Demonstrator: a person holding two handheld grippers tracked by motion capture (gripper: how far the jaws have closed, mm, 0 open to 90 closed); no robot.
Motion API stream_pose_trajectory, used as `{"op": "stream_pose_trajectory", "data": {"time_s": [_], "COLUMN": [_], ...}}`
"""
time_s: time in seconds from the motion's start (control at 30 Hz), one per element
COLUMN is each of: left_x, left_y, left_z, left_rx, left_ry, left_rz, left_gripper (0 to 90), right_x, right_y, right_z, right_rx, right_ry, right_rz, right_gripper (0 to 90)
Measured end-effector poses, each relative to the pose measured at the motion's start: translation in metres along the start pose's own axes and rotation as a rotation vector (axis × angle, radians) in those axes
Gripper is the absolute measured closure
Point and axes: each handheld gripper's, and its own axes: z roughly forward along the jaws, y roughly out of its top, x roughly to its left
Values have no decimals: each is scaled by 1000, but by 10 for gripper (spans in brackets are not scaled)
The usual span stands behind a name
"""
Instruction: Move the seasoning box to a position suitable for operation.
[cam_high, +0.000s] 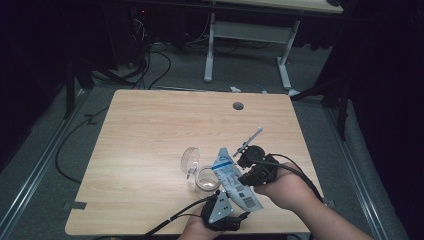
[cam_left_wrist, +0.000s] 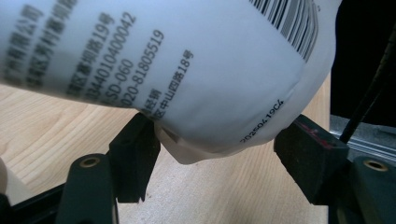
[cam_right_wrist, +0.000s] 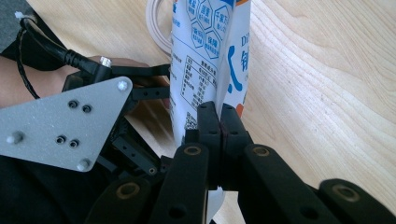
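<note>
A white and blue pouch (cam_high: 230, 175) with printed text and a barcode is held tilted above the table's front edge. My left gripper (cam_high: 239, 214) has its jaws around the pouch's lower end (cam_left_wrist: 163, 56), and both pads (cam_left_wrist: 140, 140) touch it. From the right, my right gripper (cam_high: 244, 172) is shut on the pouch's flat side seam (cam_right_wrist: 205, 56), the two pads (cam_right_wrist: 208, 121) pressed together over it. In the right gripper view my left gripper's grey plate (cam_right_wrist: 70, 126) lies just left of the pouch.
A clear round jar (cam_high: 207, 181) stands just left of the pouch, with its clear lid (cam_high: 190, 160) propped beside it. A thin grey stick (cam_high: 251, 138) lies behind my right gripper. The wooden table (cam_high: 150, 130) has a cable hole (cam_high: 238, 106) at the back.
</note>
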Motion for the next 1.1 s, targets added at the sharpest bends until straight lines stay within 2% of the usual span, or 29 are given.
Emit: {"op": "stream_pose_trajectory", "data": {"time_s": [0.03, 0.17, 0.57, 0.6, 0.63, 0.67, 0.73, 0.83, 1.1], "left_x": [0, -2, -9, -10, -10, -11, -13, -15, -18], "left_y": [1, 0, 3, 3, 3, 4, 3, 2, 8], "left_z": [0, 0, -2, -2, -3, -4, -4, -4, -6], "left_rx": [0, -4, 4, 4, -1, -2, -5, 0, -18], "left_ry": [7, 24, 34, 34, 40, 32, 32, 30, 45], "left_rz": [5, 17, 1, 0, 6, -2, 13, 2, -13], "left_gripper": [369, 385, 465, 477, 550, 550, 563, 573, 590], "right_x": [0, 1, 3, 2, 2, 2, 2, 3, 5], "right_y": [1, 1, 4, 5, 5, 5, 5, 6, 11], "right_z": [0, 0, 0, 1, 2, 2, 3, 5, 5], "right_rx": [4, 5, 3, 2, 2, 2, 3, 11, -1], "right_ry": [0, 0, -9, -9, -9, -9, -9, -11, -22], "right_rz": [-2, -4, -20, -23, -27, -27, -29, -36, -58], "right_gripper": [900, 900, 900, 900, 900, 900, 900, 900, 900]}}
